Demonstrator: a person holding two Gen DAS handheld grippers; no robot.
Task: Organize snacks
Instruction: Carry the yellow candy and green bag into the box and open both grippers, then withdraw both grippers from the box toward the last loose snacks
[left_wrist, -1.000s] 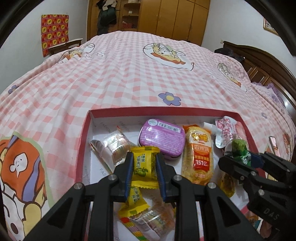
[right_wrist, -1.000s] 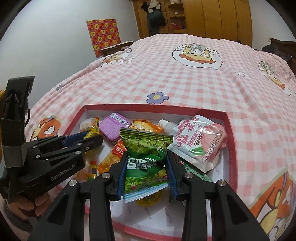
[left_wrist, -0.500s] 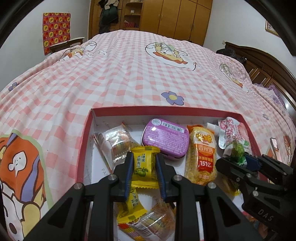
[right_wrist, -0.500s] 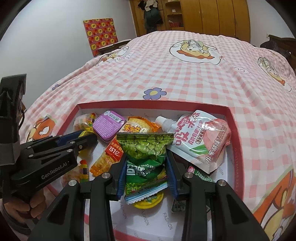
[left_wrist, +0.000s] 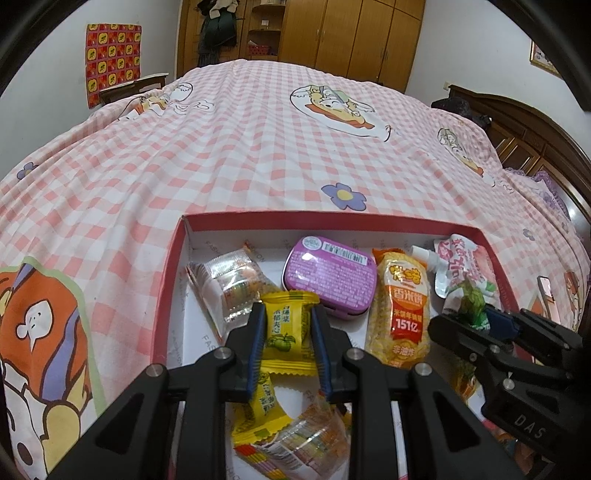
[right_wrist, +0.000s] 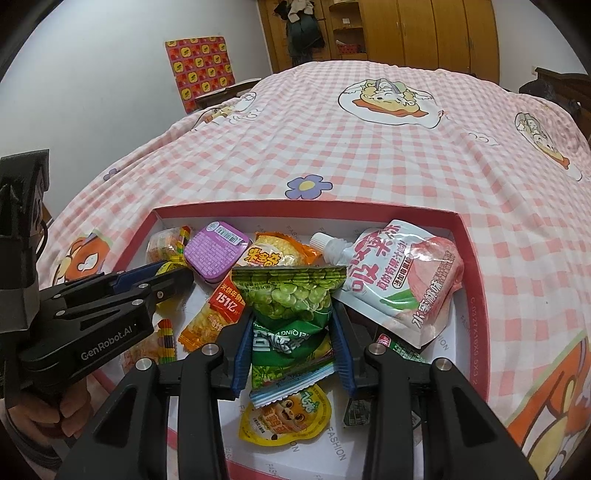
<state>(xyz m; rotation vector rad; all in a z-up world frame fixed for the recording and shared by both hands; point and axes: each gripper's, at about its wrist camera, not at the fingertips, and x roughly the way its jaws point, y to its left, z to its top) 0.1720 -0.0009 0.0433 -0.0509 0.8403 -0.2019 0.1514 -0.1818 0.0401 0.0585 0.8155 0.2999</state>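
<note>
A red-rimmed box (left_wrist: 173, 280) (right_wrist: 472, 258) on the bed holds several snacks. My left gripper (left_wrist: 288, 325) is shut on a yellow candy packet (left_wrist: 289, 326), held above the box floor. My right gripper (right_wrist: 291, 332) is shut on a green pea bag (right_wrist: 290, 299). In the box lie a purple tin (left_wrist: 330, 277) (right_wrist: 214, 254), an orange rice-cracker pack (left_wrist: 404, 314) (right_wrist: 218, 314), a pink peach pouch (right_wrist: 402, 277) (left_wrist: 465, 258), clear-wrapped sweets (left_wrist: 229, 288) and a yellow jelly cup (right_wrist: 284, 413). In the right wrist view the left gripper (right_wrist: 162, 277) shows at the left; in the left wrist view the right gripper (left_wrist: 469, 317) shows at the right.
The box rests on a pink checked bedspread (left_wrist: 240, 147) with cartoon prints. A dark wooden headboard (left_wrist: 535, 133) lies at the right, wardrobes (left_wrist: 351, 40) at the far end. A hand (right_wrist: 48, 413) holds the left gripper's handle.
Both views have drifted slightly: the box and its snacks sit a little lower and nearer in the frames. Both grips are unchanged.
</note>
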